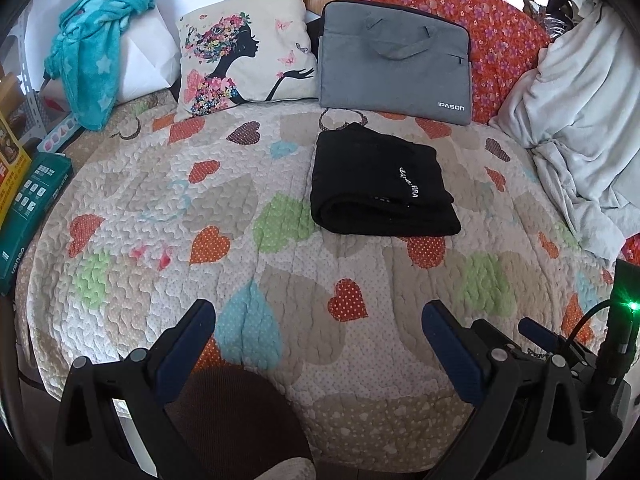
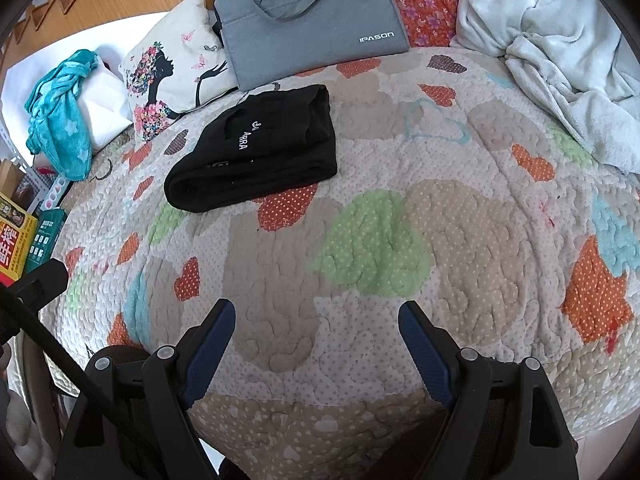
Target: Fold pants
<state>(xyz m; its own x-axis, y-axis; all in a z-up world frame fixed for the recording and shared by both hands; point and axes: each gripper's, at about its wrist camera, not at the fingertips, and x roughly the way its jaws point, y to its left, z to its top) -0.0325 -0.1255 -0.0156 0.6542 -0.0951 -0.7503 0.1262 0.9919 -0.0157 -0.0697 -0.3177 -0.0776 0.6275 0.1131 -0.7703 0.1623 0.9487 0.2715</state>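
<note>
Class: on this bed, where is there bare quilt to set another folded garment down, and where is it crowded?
Free: the wide stretch of quilt between the folded black pants and the boxes, and the near strip ahead of both open grippers, left gripper, right gripper. Crowded: the far edge, with pillow, grey bag and white blanket.

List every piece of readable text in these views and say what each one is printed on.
"IPASON": white print on a lower corner of the gray laptop bag.
"...ARRA": white lettering on the folded black pants; the first letters are creased and unreadable.
Partly readable, perhaps "canoo": on the green box; its other print is too small.
Large Chinese characters on the yellow and red box: cut off, not readable.
</note>
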